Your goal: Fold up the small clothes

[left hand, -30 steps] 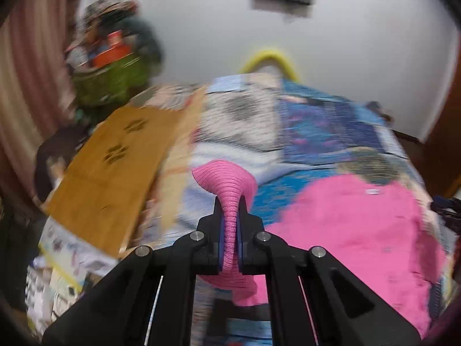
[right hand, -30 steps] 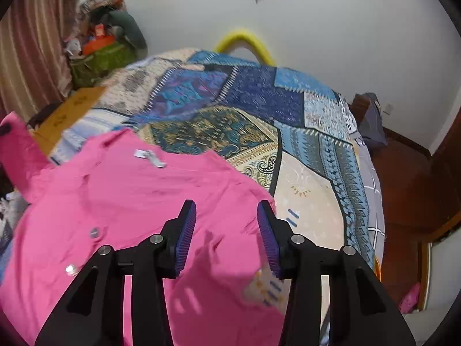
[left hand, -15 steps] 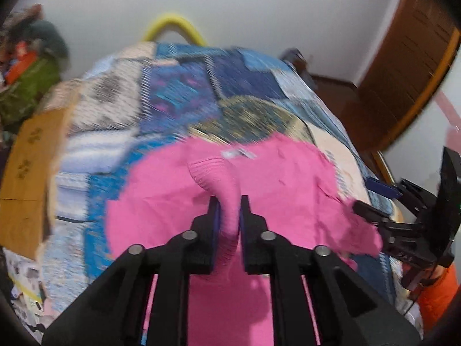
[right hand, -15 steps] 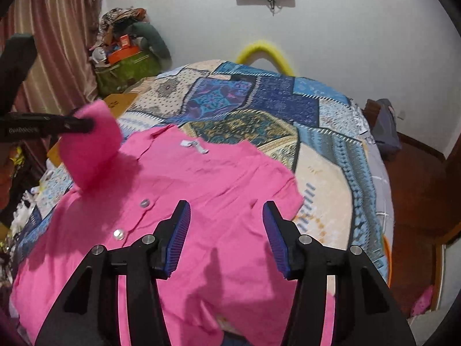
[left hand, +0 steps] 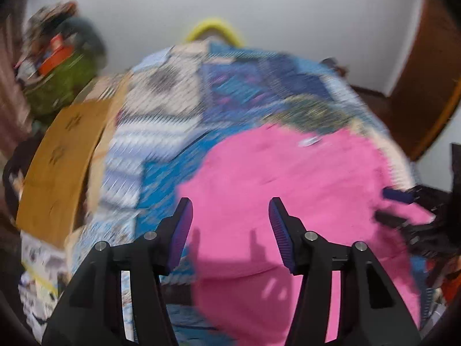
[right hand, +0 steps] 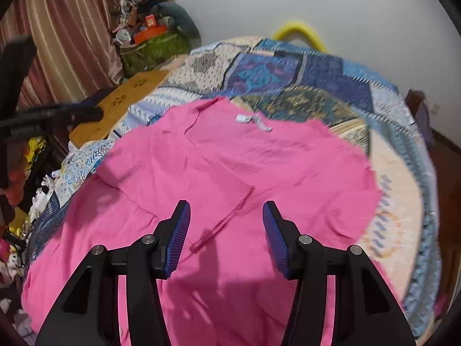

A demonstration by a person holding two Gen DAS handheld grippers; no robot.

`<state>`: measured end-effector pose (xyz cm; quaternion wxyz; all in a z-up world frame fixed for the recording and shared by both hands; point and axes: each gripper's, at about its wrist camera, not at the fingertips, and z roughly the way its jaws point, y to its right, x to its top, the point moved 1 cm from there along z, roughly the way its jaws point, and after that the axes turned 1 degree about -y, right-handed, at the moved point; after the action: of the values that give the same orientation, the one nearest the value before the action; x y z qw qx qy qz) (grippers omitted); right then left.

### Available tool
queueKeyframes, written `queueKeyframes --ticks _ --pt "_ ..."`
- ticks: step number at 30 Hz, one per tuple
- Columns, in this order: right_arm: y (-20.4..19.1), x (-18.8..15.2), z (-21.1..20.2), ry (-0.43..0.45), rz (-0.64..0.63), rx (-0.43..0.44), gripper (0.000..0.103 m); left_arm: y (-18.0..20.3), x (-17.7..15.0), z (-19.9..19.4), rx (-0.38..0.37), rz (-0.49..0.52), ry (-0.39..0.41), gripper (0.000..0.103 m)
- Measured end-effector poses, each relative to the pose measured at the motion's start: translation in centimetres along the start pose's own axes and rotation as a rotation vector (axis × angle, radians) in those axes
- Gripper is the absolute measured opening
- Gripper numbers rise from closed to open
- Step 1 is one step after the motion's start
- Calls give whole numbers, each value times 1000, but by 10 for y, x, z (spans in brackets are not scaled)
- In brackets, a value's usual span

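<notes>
Pink knit top point(right hand: 259, 178) lay spread on the patchwork quilt point(right hand: 288, 75) of the bed, neck end toward the far wall, white label point(right hand: 253, 121) showing at the collar. Your left sleeve point(right hand: 178, 178) was folded in across the body, its ribbed cuff edge point(right hand: 227, 216) lying diagonally over the chest, just ahead of your right gripper point(right hand: 226, 225). That gripper sat above the lower half of the top with its jaws wide apart, nothing between the blue ribbed pads point(right hand: 181, 230), and its shadow fell on the fabric below. Your left gripper point(left hand: 230, 225) was also spread wide and empty, hovering over the left side of the top point(left hand: 288, 201) near where pink meets the blue quilt point(left hand: 178, 121). The left wrist view was heavily motion-blurred, so fine detail there couldn't be read. In it your right gripper point(left hand: 403, 207) showed at the right edge, close to the pink fabric; whether it touched couldn't be told from that view. The right wrist view showed your left gripper point(right hand: 57, 115) as a dark blurred shape at far left, off the garment. Beside the bed on the left were a brown cardboard sheet point(right hand: 124, 103) and a green bag point(right hand: 155, 49) piled with clutter, against a striped curtain point(right hand: 66, 37). A yellow curved object point(right hand: 299, 33) stood behind the bed's far end.
</notes>
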<state>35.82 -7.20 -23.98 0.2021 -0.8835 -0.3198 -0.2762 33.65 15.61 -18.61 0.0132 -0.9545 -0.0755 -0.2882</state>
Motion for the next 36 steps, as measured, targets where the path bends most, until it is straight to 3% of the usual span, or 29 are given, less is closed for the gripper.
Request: queueKeyframes --ticks 5,7,9,11,15,20,23,25,27,28,36 --pt "8 1 29 -19 71 -23 46 -34 -36 40 20 -52 -104 54" --pt "10 3 32 -6 76 -31 35 -40 -44 52 26 -60 -121 54" --pt "10 5 33 0 61 -43 18 -43 -52 59 17 -63 -114 56" --pt "8 6 35 -8 32 -67 8 -41 -56 57 40 -44 -82 64" --pt "9 5 34 -18 4 -89 5 -43 -61 58 56 -40 -74 70" --pt "16 4 18 -17 44 -90 5 -45 -59 47 65 -60 -96 70" --pt "21 -3 -8 -4 64 -83 12 -38 -57 27 64 -58 -64 69" --pt "23 -9 -27 9 49 -121 26 -32 -55 13 56 -62 -42 69" --pt "27 -20 -48 28 36 -165 50 -24 -53 -3 41 -62 -18 69" --pt "32 -29 -61 43 38 -191 53 -19 -53 -9 34 -62 -6 69" --pt "92 -86 -113 40 181 -304 56 25 -60 -36 -16 -34 27 70"
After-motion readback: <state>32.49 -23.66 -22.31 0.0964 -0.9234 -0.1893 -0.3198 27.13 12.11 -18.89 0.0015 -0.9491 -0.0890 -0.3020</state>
